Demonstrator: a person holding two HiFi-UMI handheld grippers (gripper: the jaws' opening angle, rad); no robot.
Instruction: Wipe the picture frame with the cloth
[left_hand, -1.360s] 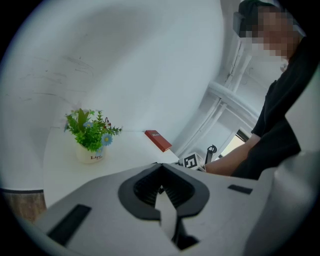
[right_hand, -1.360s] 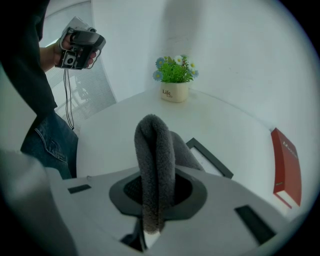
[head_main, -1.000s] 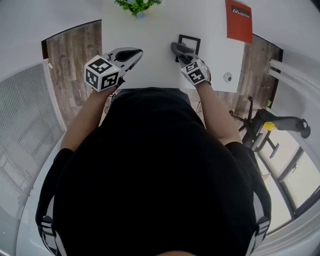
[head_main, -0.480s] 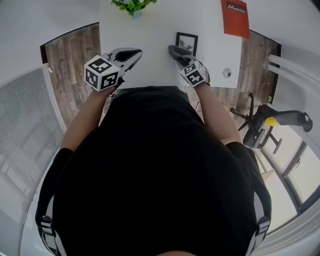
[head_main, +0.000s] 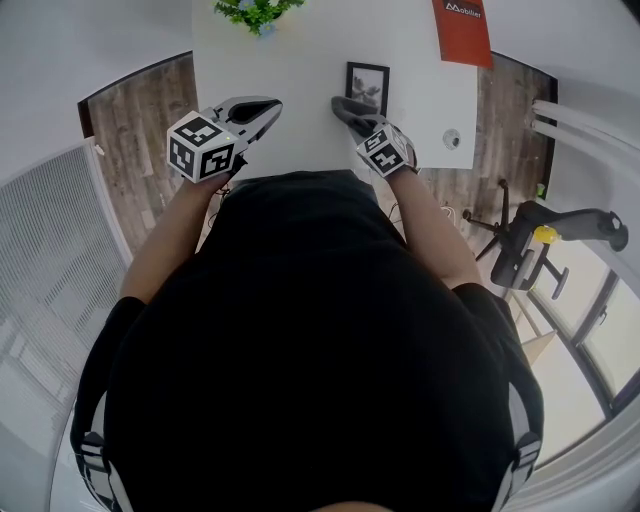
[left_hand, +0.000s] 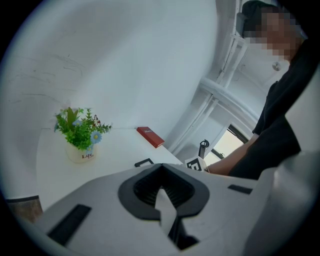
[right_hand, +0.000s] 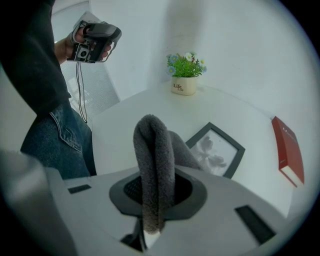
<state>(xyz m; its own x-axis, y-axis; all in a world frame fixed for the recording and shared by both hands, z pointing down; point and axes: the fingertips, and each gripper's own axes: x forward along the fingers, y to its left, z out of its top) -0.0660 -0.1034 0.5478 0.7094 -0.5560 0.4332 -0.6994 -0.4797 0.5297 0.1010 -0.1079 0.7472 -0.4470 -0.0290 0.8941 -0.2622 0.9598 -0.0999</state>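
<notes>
Your right claw (right_hand: 150, 212) is clamped on the cloth (right_hand: 154, 150), with a thick grey fold sticking up out of the jaws. It's hovering just short of the frame (right_hand: 216, 150), which lies flat on the desk (right_hand: 150, 107) with its near corner right behind the cloth. Your left claw (left_hand: 165, 212) is closed with nothing in it, held up well off to the side. The cloth looks soft and floppy, so I'd guess you want the bulky fold pressing down, not the loose end. The frame looks light with a glassy front, so it'll probably skate on that smooth desk. Go gentle, maybe pin a border edge with the left claw.
</notes>
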